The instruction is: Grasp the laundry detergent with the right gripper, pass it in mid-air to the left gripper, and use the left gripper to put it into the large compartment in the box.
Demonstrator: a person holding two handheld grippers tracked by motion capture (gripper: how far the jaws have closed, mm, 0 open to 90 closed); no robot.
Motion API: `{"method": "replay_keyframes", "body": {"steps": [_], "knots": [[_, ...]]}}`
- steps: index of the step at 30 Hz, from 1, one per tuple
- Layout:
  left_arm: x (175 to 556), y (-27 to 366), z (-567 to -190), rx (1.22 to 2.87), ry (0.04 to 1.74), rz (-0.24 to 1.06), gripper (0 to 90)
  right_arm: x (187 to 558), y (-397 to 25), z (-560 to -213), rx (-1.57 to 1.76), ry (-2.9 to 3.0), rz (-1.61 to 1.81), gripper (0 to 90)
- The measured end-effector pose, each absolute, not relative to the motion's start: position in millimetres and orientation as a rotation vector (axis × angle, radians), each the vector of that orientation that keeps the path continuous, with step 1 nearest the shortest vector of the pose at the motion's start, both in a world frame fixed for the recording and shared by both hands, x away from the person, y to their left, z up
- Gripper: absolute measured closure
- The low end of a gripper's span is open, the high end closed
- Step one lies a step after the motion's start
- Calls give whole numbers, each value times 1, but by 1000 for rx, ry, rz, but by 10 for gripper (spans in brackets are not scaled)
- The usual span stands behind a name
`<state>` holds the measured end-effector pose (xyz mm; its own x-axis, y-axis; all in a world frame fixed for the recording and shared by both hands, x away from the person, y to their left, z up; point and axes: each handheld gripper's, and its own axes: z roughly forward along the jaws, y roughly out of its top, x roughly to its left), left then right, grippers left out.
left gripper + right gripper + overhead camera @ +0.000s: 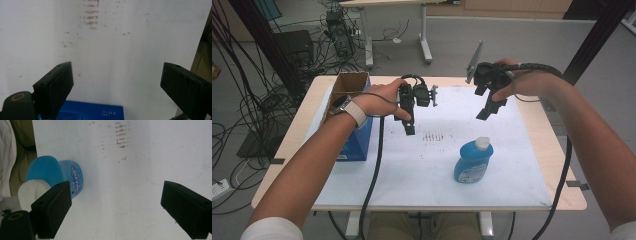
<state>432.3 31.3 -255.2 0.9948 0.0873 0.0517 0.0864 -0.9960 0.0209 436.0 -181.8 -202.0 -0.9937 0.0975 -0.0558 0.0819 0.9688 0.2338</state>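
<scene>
A blue plastic bottle (473, 161) with a white cap stands upright on the white sheet (432, 165), right of centre and toward the front. From above, the right gripper view catches the same bottle (57, 173) behind its left jaw. My right gripper (488, 109) hovers above and behind the bottle, tilted down, open and empty (116, 207). Further left, my left gripper (409, 125) hangs over the sheet near the blue box (357, 140), open with nothing between its jaws (117, 87).
A blue box with an open cardboard top (349, 85) stands at the table's left; its blue face (90, 112) lies below the left jaws. Brown smudges (434, 136) mark the sheet's middle. Cables and table legs lie on the floor beyond.
</scene>
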Motion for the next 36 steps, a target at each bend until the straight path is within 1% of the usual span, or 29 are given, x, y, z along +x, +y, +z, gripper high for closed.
{"method": "replay_keyframes", "body": {"steps": [21,24,36], "knots": [[428,33,-253,3113,158,91,112,425,-192,-193,138,3049,407,83],[428,33,-253,3115,155,91,112,421,-195,-190,142,3048,425,68],[427,34,-255,3116,144,94,111,410,-202,-187,110,3042,425,75]]}}
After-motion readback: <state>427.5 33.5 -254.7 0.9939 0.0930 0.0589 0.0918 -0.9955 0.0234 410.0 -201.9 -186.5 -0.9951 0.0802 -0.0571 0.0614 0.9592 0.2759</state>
